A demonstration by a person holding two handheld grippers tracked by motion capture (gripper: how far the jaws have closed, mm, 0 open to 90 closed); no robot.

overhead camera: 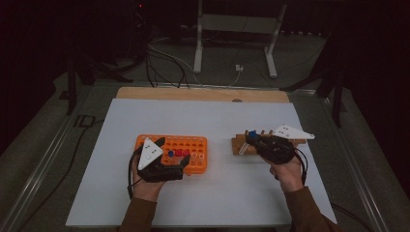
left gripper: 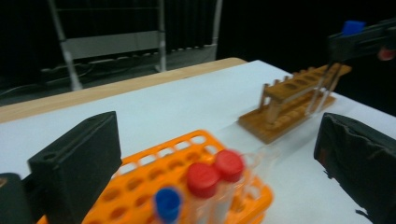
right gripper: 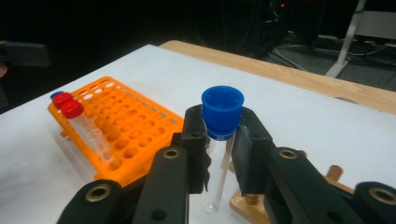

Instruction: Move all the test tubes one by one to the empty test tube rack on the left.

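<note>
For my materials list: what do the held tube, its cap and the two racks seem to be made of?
Tube in the right claw: clear, glossy, plastic or glass, see-through. Its blue cap: matte plastic, ribbed. Orange rack: smooth moulded plastic, uniform bright colour. Brown rack: probably wood, pale brown with dowel posts.

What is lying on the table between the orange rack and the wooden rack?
Nothing lies there. In the high view, the orange rack and the wooden rack have only a bare strip of the white table between them.
</note>
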